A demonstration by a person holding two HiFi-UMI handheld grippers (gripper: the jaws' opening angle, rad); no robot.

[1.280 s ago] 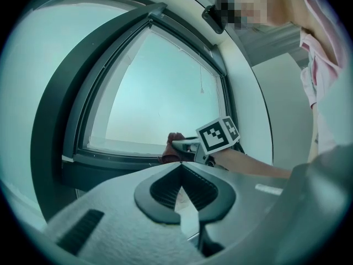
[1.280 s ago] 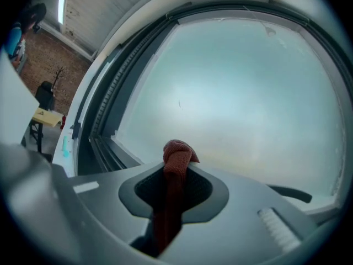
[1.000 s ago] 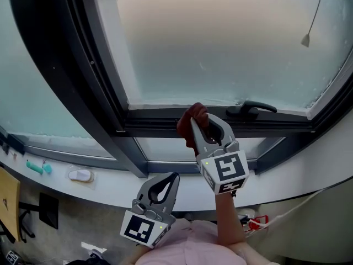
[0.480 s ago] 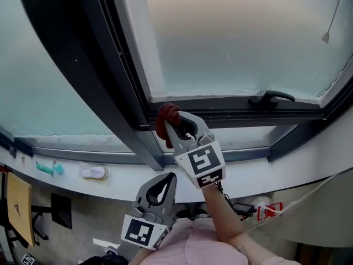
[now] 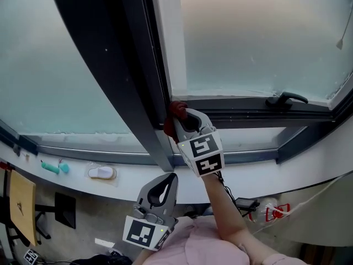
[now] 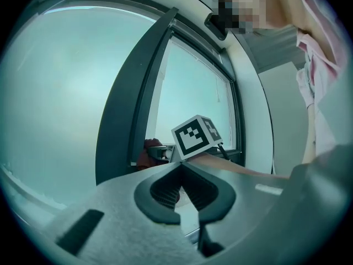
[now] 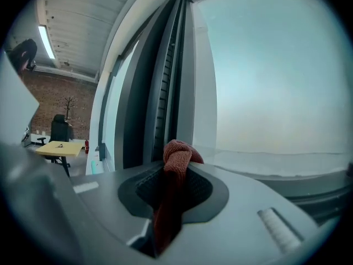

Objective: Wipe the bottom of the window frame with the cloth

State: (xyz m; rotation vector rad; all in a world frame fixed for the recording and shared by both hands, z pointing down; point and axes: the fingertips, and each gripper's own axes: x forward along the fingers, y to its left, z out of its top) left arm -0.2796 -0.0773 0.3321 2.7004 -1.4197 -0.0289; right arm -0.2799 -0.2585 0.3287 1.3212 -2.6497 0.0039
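My right claw is clamped on the red cloth. A bunched end of the cloth sticks out past the claw's tips, and the rest hangs down between the jaws. That bunched end sits against the corner where the window frame's bottom rail meets the dark upright post. The window handle is on that rail, well off to this claw's right. My left claw hangs below it and slightly left, jaws pressed together on nothing, clear of the frame.
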